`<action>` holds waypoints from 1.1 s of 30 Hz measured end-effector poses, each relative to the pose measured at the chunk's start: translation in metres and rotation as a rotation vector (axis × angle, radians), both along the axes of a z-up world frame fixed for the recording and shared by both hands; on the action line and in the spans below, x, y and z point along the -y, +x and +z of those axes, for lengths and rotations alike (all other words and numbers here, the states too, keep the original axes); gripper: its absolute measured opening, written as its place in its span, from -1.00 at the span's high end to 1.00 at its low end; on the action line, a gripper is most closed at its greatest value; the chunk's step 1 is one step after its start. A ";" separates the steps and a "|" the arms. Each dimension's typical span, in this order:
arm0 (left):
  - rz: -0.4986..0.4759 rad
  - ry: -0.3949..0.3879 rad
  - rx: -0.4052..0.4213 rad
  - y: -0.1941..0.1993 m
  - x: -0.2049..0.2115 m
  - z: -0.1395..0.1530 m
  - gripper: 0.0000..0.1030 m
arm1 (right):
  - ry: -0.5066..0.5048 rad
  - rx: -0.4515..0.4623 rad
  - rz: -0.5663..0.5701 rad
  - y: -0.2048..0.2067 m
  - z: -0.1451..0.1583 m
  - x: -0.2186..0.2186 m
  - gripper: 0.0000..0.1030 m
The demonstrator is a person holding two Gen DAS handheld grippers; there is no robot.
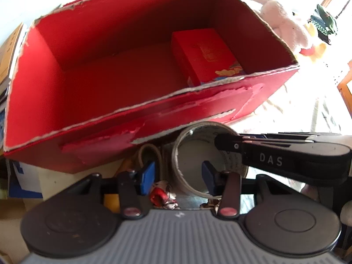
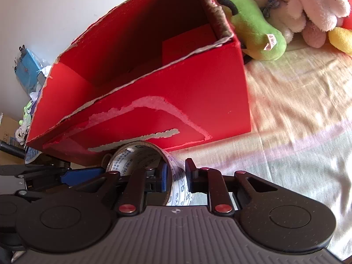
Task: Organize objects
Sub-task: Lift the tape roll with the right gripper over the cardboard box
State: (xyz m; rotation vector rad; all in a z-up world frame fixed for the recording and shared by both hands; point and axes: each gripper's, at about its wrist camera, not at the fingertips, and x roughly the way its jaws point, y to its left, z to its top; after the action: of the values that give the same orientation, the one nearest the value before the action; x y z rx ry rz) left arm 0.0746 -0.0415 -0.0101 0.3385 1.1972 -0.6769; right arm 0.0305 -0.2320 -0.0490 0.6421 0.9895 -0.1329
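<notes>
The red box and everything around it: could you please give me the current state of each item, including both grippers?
Red box: open-topped, rim torn, upright.
Small red packet: lying inside the box, at its right end.
Tape roll: in front of the box, its wall clamped.
Right gripper: shut on the tape roll's wall.
Left gripper: part open, one finger inside the roll's hole.
Green plush: lying beside the box.

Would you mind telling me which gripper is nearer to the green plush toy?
Right. The right gripper, jaws clamped on the tape roll's wall, is on the side of the red box where the green plush toy lies. The left gripper straddles the roll's other side, farther away.
</notes>
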 end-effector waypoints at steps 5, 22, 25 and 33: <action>-0.041 0.003 -0.008 0.001 0.010 0.001 0.07 | -0.001 0.001 -0.025 -0.008 0.001 0.007 0.68; -0.188 -0.021 0.003 -0.007 0.033 0.005 0.18 | -0.063 0.027 -0.134 -0.050 0.012 0.035 0.68; -0.212 -0.032 0.000 -0.016 0.050 0.003 0.20 | -0.074 0.029 -0.151 -0.047 0.018 0.033 0.69; -0.323 -0.073 -0.001 -0.033 0.072 0.012 0.53 | -0.097 0.032 -0.224 -0.061 0.022 0.041 0.69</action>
State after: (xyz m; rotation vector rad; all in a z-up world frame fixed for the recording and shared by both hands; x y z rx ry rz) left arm 0.0418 -0.1134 0.0018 0.4757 1.1258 -0.9977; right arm -0.0308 -0.2728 -0.0268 0.6632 0.8731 -0.3650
